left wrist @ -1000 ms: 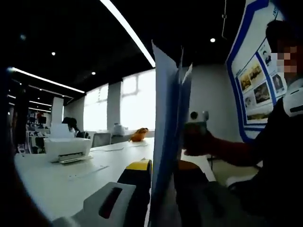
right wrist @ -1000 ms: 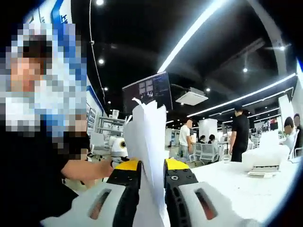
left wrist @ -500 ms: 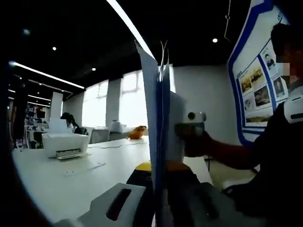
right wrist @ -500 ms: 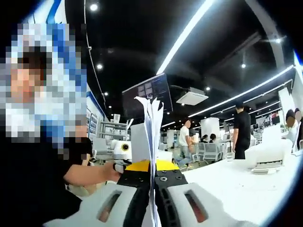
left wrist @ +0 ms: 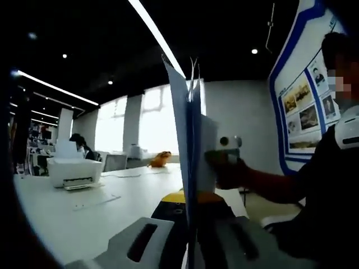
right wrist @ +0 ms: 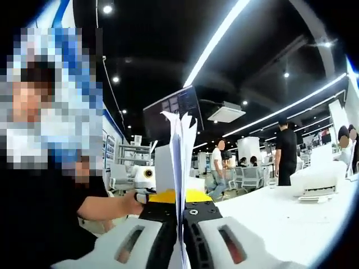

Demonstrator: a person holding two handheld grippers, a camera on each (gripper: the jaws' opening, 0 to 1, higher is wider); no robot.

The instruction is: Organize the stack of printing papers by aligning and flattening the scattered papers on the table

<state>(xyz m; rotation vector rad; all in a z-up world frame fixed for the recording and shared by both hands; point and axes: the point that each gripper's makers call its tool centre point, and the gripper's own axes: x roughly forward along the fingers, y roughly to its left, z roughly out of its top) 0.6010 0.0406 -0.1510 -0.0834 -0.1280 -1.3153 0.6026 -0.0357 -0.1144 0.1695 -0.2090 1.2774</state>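
White office table (right wrist: pixel 280 216), paper stack (right wrist: pixel 179 168) upright on edge, clamped by both hand-held grippers (left wrist: pixel 190 224) (right wrist: pixel 180 224)

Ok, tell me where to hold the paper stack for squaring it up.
Grip the paper stack by its two opposite side edges, one gripper from each side, low near the bottom. It stands on edge with its top corners fanned, so low side grips leave the sheets free to settle.

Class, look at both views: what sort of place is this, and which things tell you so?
Probably an open-plan office: a long white table bearing a printer, ceiling strip lights, and people among desks.
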